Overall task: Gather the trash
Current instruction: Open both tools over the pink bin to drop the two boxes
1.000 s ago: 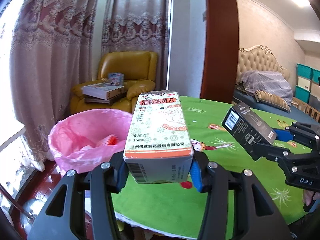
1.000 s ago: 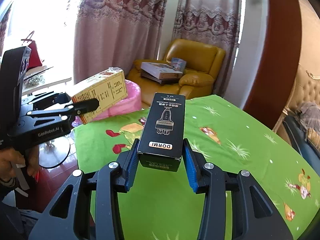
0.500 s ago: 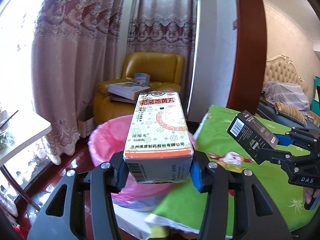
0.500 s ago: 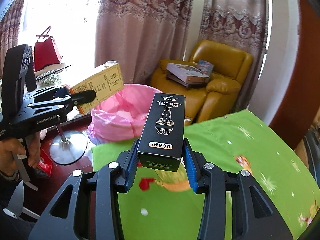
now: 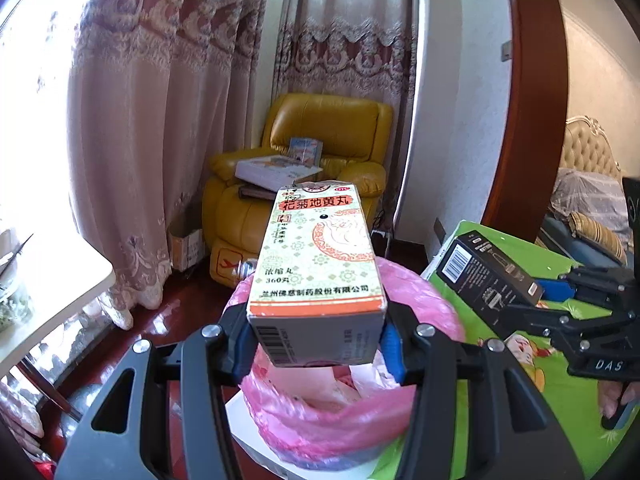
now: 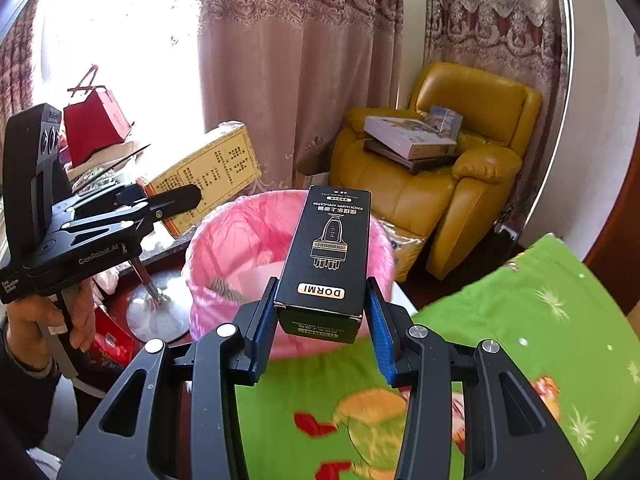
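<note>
My left gripper (image 5: 316,340) is shut on a cream and orange medicine box (image 5: 318,256) and holds it level over the pink-lined trash bin (image 5: 332,420). The same box (image 6: 208,172) shows in the right wrist view, left of the bin (image 6: 236,240). My right gripper (image 6: 320,328) is shut on a black DORMI box (image 6: 326,256) and holds it over the bin's near rim. That black box (image 5: 484,276) and the right gripper (image 5: 532,300) show at the right in the left wrist view. Some trash lies inside the bin.
A table with a green cloth (image 6: 540,320) lies right of the bin. A yellow armchair (image 6: 452,168) with books stands behind the bin, by the curtains. A white side table (image 5: 44,292) and a red bag (image 6: 94,120) stand at the left.
Both grippers have swung left from over the green table to over the pink bin, each still holding its box.
</note>
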